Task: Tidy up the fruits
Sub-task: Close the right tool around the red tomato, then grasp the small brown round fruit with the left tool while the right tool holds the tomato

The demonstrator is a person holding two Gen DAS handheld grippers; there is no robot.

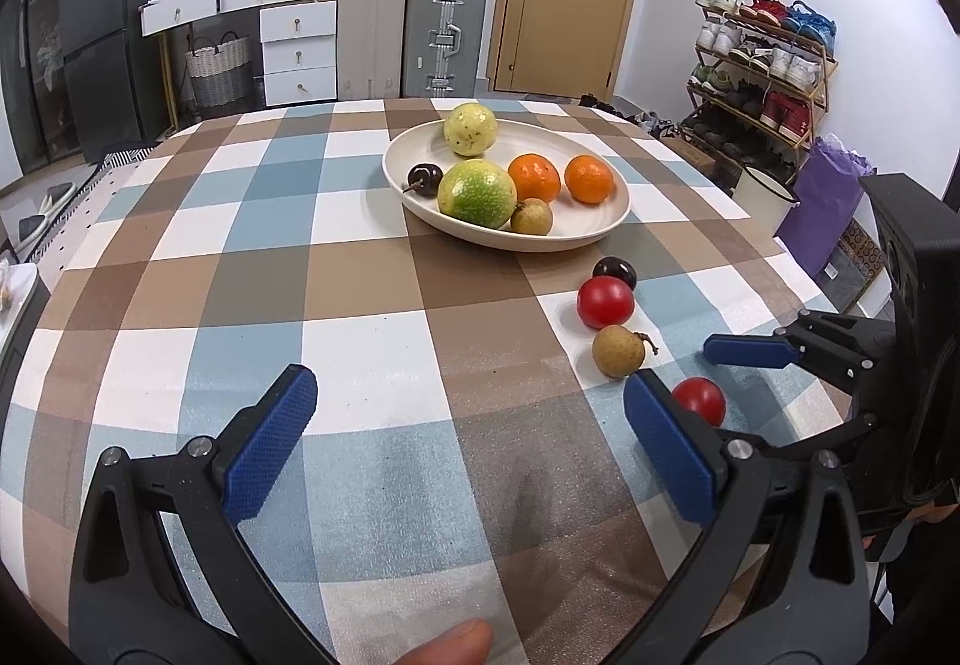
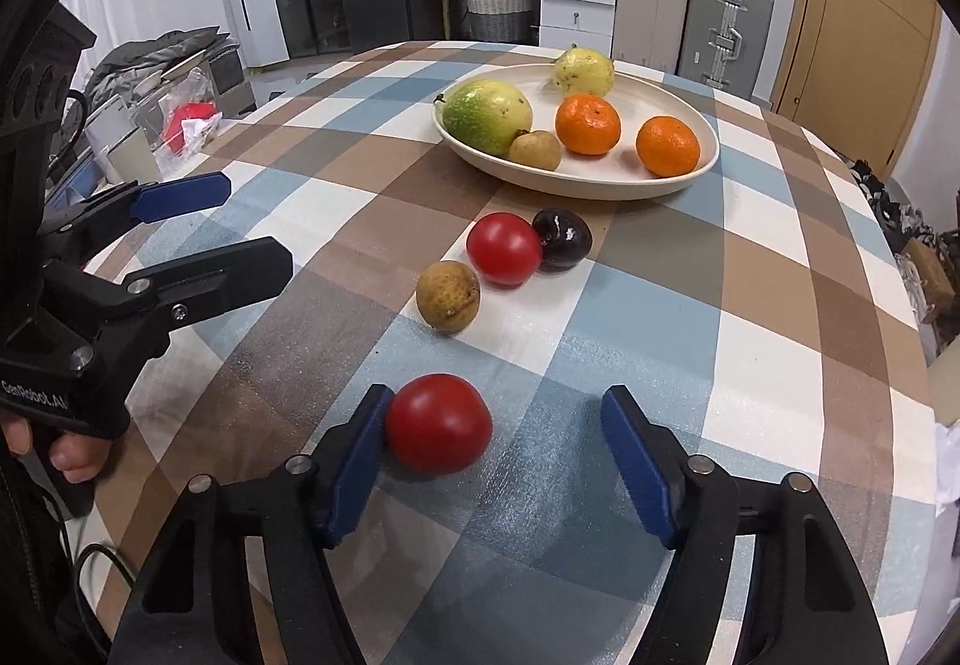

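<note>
Near tomato (image 2: 438, 423) sits on the cloth (image 2: 630, 305), touched only by the right gripper's (image 2: 498, 461) left pad, jaws still spread. Could easily get nudged and rolled away. Left gripper (image 1: 468, 443) is held wide open, empty.

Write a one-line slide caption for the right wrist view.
Right hand-held gripper brackets a red tomato, one pad touching; plate of fruit behind.
</note>
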